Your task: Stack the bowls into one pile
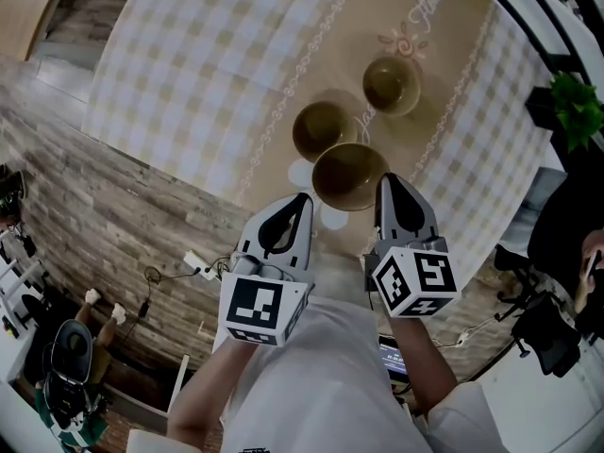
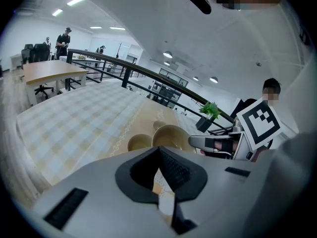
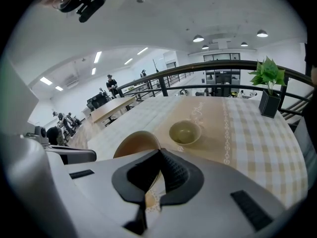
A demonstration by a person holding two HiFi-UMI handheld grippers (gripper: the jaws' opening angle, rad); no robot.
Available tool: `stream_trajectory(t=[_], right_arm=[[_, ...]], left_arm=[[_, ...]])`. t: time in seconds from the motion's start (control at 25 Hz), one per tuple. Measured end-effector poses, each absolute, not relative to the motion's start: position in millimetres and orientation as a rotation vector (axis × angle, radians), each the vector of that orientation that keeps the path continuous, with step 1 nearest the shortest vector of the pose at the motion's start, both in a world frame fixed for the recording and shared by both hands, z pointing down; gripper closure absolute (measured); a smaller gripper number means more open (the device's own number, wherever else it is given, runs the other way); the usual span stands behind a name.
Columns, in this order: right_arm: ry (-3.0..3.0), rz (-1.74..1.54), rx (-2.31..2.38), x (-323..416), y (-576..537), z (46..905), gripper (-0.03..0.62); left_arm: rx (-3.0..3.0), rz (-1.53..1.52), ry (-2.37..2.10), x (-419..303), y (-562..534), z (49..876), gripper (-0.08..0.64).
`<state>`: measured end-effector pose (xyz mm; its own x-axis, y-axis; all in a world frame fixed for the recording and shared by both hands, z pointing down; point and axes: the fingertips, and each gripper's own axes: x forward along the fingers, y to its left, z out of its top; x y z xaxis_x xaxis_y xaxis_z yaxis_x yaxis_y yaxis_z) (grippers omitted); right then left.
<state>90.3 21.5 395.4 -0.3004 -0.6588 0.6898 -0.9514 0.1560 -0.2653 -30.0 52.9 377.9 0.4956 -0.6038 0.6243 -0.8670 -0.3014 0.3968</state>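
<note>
The right gripper's fingers were clenched on the rim of the near bowl, holding it by its right edge, seemingly a little above the bench, close beside the middle bowl. The left gripper's fingers were pressed together with nothing between them, hanging near the held bowl's left side. The far bowl sat apart on the tan strip of the checked cloth.
</note>
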Motion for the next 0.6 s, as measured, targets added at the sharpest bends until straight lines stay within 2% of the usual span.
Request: stream_trajectory(t=[0.6], right_arm=[[-1.996,0.967,1.526,56,-21,423,0.555]], left_arm=[[1.991,0.488,-1.173,-59,19,403,0.540]])
